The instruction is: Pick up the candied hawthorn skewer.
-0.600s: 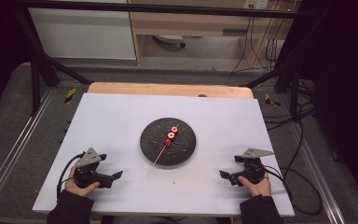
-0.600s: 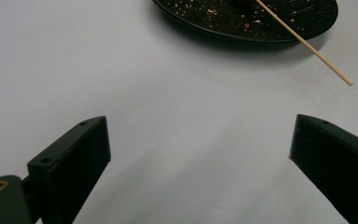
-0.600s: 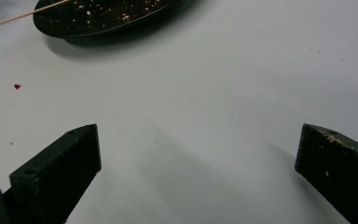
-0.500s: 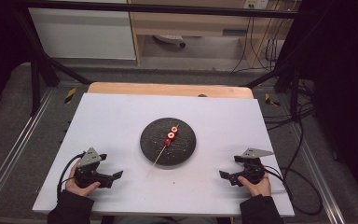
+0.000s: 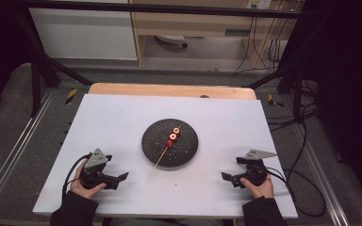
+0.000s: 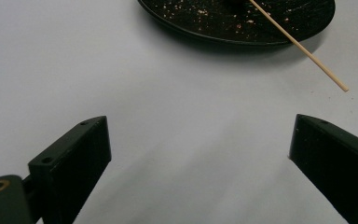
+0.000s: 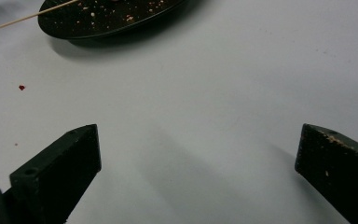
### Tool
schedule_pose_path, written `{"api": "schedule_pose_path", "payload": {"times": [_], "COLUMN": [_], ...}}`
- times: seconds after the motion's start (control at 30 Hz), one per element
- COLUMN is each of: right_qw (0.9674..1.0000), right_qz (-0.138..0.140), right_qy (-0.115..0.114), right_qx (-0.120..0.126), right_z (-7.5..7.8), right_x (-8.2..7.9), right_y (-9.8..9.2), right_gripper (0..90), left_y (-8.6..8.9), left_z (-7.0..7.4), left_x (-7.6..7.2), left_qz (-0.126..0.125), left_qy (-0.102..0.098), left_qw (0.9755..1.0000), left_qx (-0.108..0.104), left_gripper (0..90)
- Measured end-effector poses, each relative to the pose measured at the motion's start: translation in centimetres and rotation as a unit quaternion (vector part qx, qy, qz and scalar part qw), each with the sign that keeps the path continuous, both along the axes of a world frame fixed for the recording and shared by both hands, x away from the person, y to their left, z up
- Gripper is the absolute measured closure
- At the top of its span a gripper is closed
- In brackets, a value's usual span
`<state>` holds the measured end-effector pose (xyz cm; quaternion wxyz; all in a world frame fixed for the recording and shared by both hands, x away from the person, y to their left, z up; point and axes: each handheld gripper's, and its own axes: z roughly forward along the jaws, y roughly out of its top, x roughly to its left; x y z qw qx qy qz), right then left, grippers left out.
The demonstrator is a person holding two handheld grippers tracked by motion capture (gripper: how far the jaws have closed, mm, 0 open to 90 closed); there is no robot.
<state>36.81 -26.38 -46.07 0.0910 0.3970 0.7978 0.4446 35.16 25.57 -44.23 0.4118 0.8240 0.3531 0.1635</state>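
A round black plate (image 5: 187, 149) lies in the middle of the white table. On it rests a thin wooden skewer (image 5: 159, 161) with three red pieces (image 5: 173, 135) threaded on its far half; its bare near end sticks out over the plate's front rim. My left gripper (image 5: 120, 178) rests at the table's front left, held in a hand, jaws wide apart with nothing between them. At the front right my right gripper (image 5: 226, 178) is likewise open and empty. The plate (image 6: 261, 28) and skewer (image 6: 307, 51) lie ahead in the left gripper view, the plate (image 7: 107, 21) and skewer tip (image 7: 23, 19) in the right gripper view.
The white board (image 5: 113, 117) sits on a wooden table whose edge (image 5: 169, 89) shows at the back. A tiny red crumb (image 7: 22, 87) lies on the white surface near the plate. Cables (image 5: 301, 188) trail off the right side. Metal frame rails flank the table.
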Motion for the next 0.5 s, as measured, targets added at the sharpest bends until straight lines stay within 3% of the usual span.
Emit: {"api": "schedule_pose_path", "payload": {"times": [0.5], "right_qw": [1.0000], "right_qz": [-0.004], "right_qy": [0.000], "right_qx": [-0.003], "right_z": [0.0], "right_x": [0.0], "right_y": [0.0], "right_gripper": [0.8], "left_y": [-2.8], "left_z": [0.8], "left_x": [0.1], "left_qz": [-0.004], "left_qy": [0.004], "left_qw": [1.0000], "left_qx": [0.005], "left_gripper": [4.9]}}
